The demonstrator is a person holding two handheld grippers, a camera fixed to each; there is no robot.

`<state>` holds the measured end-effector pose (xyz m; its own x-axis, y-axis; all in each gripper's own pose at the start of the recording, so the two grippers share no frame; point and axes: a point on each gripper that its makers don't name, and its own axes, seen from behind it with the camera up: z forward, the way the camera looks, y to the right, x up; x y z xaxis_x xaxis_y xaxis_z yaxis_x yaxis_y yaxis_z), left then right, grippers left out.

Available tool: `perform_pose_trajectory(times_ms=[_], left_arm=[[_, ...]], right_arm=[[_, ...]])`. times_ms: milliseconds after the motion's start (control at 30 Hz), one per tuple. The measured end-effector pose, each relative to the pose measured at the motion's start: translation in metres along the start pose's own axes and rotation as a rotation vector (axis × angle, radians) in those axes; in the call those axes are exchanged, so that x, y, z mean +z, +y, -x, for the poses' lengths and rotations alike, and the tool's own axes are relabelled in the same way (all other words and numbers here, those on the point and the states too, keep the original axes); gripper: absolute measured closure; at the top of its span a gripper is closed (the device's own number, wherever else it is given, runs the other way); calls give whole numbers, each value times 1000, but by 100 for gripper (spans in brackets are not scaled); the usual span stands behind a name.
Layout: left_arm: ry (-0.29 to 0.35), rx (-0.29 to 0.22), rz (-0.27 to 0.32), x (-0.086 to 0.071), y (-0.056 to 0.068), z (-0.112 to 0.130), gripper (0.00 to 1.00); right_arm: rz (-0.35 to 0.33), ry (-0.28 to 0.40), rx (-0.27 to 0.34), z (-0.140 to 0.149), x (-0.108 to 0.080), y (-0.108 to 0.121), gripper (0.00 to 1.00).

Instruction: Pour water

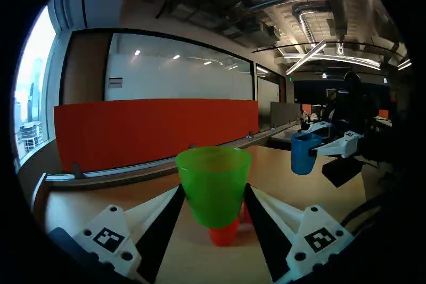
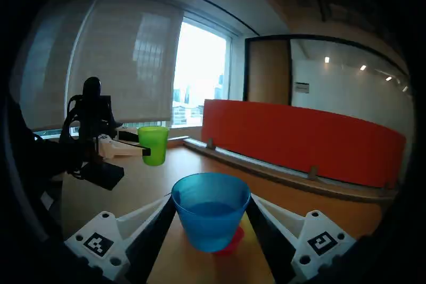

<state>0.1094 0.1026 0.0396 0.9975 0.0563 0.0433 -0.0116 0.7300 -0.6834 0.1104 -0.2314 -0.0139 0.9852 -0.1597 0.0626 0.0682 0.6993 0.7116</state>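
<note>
1. The left gripper (image 1: 213,199) is clamped on a green cup (image 1: 213,175): both fingers press on its sides, and the cup stands upright with its rim level
2. The right gripper (image 2: 211,201) is closed on a blue cup (image 2: 210,217) in the same way, one finger on each side, and this cup is upright too
3. Inside the blue cup a level surface shows part way up the wall, which looks like water
4. I cannot tell from either view what the green cup holds
5. A small red shape (image 1: 223,235) shows just below the green cup in the left gripper view, and a similar one lies under the blue cup in the right gripper view; I cannot tell what they are
6. Both cups hang over a wooden table (image 1: 298,214)
7. In the left gripper view the blue cup is off to the right and well apart from the green one, with bare wood between them
8. In the right gripper view the green cup is to the left and farther off, held by a dark-sleeved arm (image 2: 37,159)
9. The table's far edge runs along an orange partition (image 1: 154,129), which closes that side
10. A window (image 2: 199,84) lies beyond the table's end in the right gripper view
11. The cup rims do not touch, and neither cup is tilted
</note>
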Motion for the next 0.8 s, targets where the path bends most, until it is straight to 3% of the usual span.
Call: perform_pose_trajectory(times_ms=[800], left_arm=[[9, 8, 9, -3, 2, -5, 21]], right_arm=[[-3, 45, 45, -9, 3, 3, 9]])
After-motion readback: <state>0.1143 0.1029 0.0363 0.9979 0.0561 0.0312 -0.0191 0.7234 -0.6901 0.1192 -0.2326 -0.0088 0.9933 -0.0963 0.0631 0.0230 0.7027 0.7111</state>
